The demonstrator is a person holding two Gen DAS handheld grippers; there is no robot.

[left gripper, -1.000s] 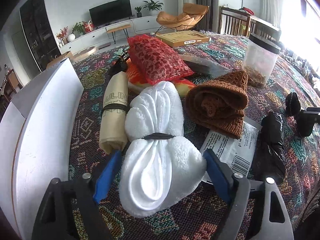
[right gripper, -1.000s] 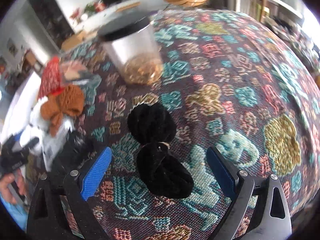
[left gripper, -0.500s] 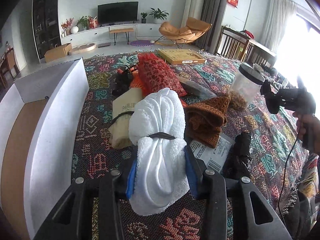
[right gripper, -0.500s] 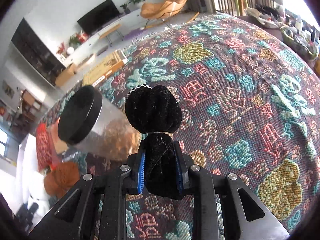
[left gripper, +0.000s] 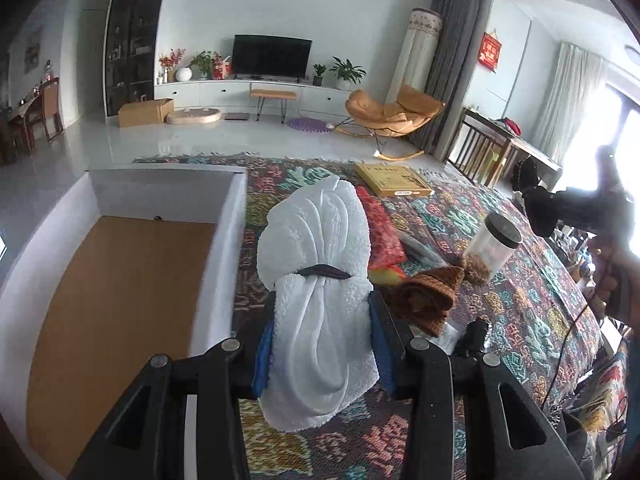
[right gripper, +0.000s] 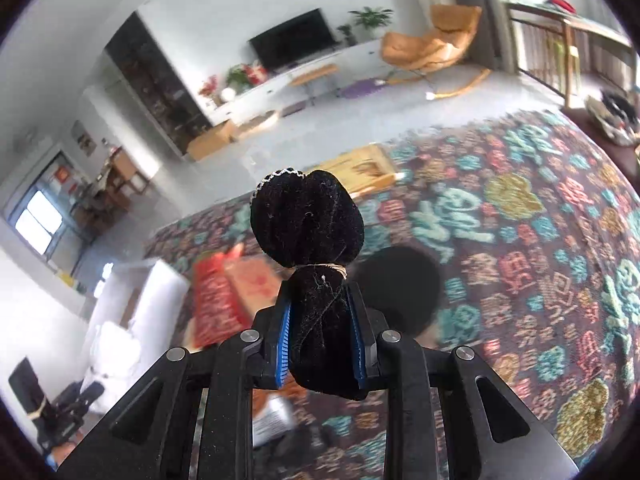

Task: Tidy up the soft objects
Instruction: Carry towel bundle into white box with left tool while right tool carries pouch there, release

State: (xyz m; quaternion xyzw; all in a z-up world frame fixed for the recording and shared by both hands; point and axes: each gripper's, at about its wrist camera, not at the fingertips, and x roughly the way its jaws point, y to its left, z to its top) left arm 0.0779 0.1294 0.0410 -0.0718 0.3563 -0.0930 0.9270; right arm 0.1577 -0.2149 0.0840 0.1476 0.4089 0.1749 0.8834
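Beside the white box [left gripper: 224, 264], still empty, my left gripper [left gripper: 320, 354] clamps the white bundle [left gripper: 320, 280], my right gripper [right gripper: 322, 344] the black bundle [right gripper: 308, 224]; the brown knit [left gripper: 428, 300] and others wait.

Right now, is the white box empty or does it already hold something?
Empty as far as visible: the white box shows only bare brown floor.

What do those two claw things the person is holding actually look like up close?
Both look alike: the left gripper and the right gripper have chunky matte black plastic frames with triangular cut-outs, round silver screw heads at the joints, and two fingers lined with ridged blue pads. In the left view, a thin black cable hangs by the right gripper.
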